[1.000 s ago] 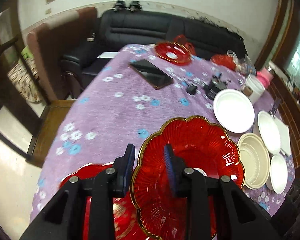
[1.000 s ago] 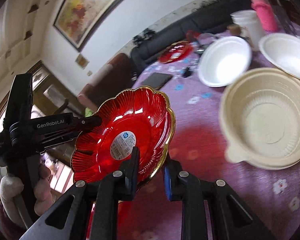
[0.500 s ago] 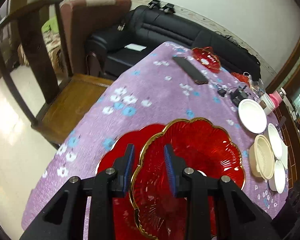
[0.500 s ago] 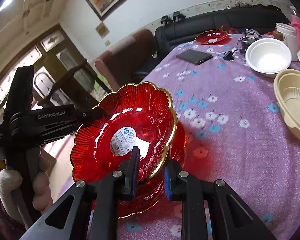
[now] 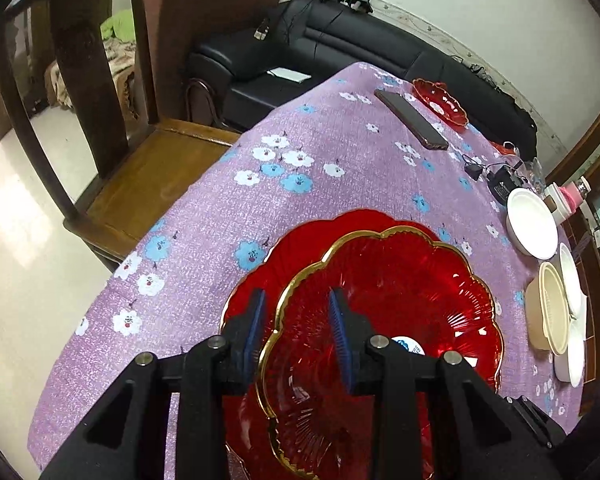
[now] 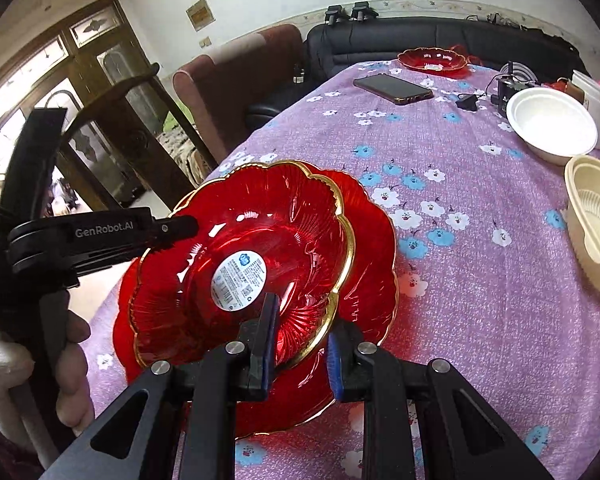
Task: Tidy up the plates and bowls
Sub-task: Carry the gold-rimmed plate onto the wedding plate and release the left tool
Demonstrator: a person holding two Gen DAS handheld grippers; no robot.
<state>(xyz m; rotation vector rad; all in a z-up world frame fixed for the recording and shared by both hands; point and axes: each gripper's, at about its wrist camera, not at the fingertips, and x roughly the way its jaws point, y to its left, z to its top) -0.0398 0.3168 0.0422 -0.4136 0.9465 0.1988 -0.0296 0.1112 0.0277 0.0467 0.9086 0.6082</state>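
Observation:
A red glass plate with a gold scalloped rim [image 5: 400,312] [image 6: 252,240] is held by both grippers just above a second red plate [image 5: 300,248] [image 6: 372,252] lying on the purple flowered tablecloth. My left gripper [image 5: 296,320] is shut on the held plate's left rim; it also shows in the right wrist view [image 6: 172,228]. My right gripper [image 6: 300,332] is shut on its near rim. A third red plate [image 5: 440,102] [image 6: 432,60] sits at the table's far end.
A white bowl [image 5: 532,224] [image 6: 552,124], a cream bowl [image 5: 548,312] [image 6: 596,220] and more white dishes [image 5: 572,280] stand at the right. A dark phone [image 5: 410,118] [image 6: 392,88] and a charger [image 6: 508,88] lie further back. A wooden chair [image 5: 140,160] stands left of the table.
Both grippers carried the held red plate towards the near left of the table and lowered it over the second red plate there. The grips have not changed.

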